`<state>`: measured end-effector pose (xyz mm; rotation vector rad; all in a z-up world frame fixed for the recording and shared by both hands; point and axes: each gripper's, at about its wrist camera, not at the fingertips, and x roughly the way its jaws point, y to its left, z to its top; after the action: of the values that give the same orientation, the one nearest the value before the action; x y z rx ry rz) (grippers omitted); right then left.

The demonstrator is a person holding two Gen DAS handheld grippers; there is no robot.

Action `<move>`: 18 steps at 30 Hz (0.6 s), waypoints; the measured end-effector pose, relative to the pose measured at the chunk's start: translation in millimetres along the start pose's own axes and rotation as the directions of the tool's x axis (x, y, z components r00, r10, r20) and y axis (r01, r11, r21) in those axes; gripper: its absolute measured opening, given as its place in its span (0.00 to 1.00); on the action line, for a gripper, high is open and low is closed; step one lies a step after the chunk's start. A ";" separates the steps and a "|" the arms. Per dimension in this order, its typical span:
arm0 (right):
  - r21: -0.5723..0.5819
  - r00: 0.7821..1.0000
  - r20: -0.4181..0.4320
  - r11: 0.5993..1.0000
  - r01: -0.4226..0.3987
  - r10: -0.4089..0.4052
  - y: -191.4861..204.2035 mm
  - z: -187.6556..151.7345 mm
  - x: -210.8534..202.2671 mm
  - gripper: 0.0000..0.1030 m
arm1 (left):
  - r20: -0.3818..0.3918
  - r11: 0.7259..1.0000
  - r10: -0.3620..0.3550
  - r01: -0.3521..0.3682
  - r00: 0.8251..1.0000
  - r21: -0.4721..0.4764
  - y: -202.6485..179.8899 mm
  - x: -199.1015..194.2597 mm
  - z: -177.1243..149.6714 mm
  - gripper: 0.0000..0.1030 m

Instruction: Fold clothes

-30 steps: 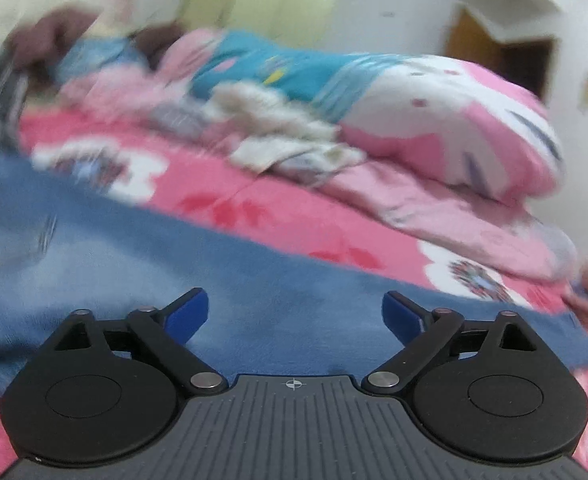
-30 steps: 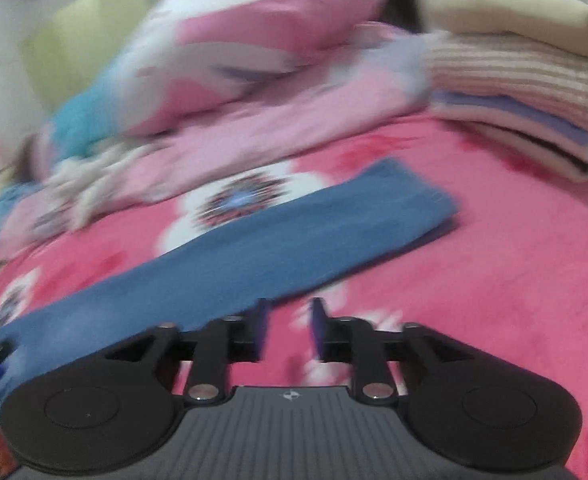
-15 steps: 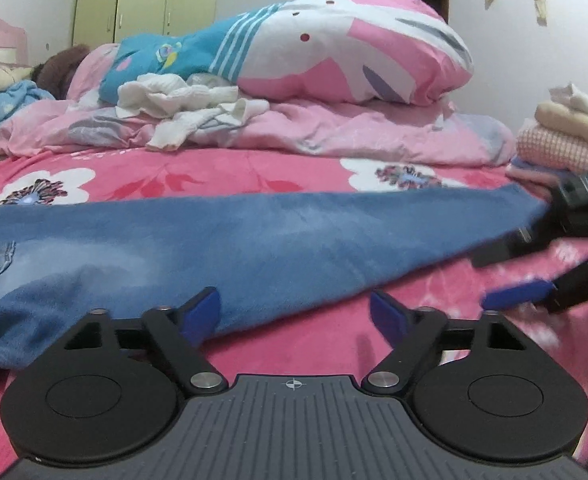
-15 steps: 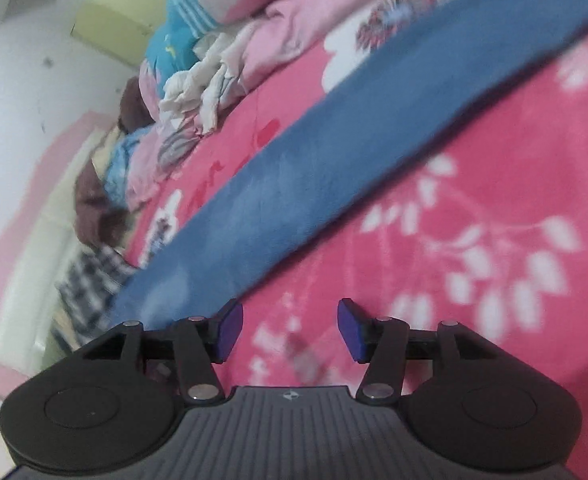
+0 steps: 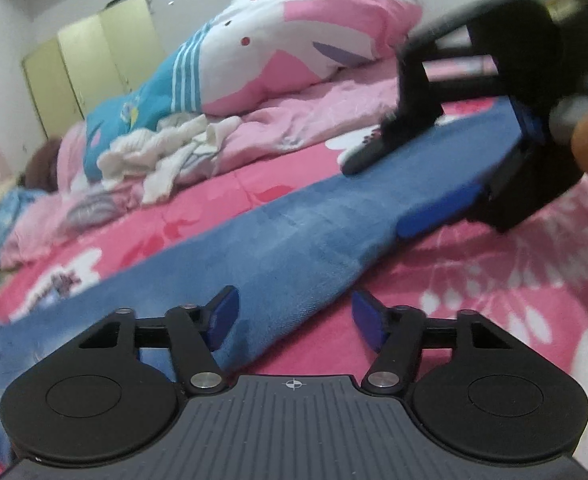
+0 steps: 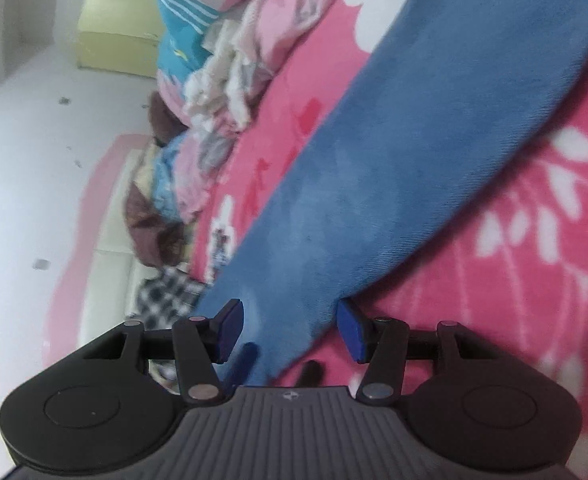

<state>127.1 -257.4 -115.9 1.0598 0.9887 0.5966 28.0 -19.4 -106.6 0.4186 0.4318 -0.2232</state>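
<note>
The blue jeans [image 5: 294, 240] lie flat along the pink floral bedspread [image 5: 494, 300], soft but weighty denim best pinched at the near edge, where the left gripper [image 5: 294, 316], closing yet gripping nothing, and the half-open, empty right gripper [image 6: 289, 328] hover.

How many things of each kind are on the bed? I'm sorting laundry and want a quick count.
Blue jeans, laid flat: 1
Crumpled white garment: 1
Pink, white and teal duvet, bundled: 1
Light pink blanket under it: 1
Grippers: 2, the left gripper and the right gripper, each with jaws apart over the jeans' edge
Total: 6
The blurred heap at the far end can't be counted.
</note>
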 end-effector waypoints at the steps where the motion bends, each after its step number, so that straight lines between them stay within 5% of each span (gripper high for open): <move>1: 0.006 1.000 0.005 1.000 -0.018 0.018 -0.7 1.3 0.0 0.53 | 0.001 1.000 0.004 -0.004 1.000 0.000 1.2 0.6 0.8 0.51; 10: 0.005 0.983 0.079 0.986 -0.167 0.166 -3.9 14.0 1.6 0.52 | 0.035 0.978 -0.063 0.068 0.997 -0.196 34.8 1.1 2.3 0.19; 14: -0.105 0.981 0.099 0.982 -0.154 0.165 3.4 6.8 -9.2 0.48 | 0.064 0.948 -0.089 0.104 0.994 -0.301 47.6 5.4 -2.2 0.11; 18: -0.387 0.995 0.095 0.922 0.020 0.018 32.4 -20.2 -12.8 0.36 | 0.100 0.934 -0.086 0.115 0.991 -0.337 49.3 4.2 -2.6 0.09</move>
<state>104.7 -245.9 -84.4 0.7270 0.7461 0.6999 45.4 25.1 -93.7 0.0441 0.4001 -0.2584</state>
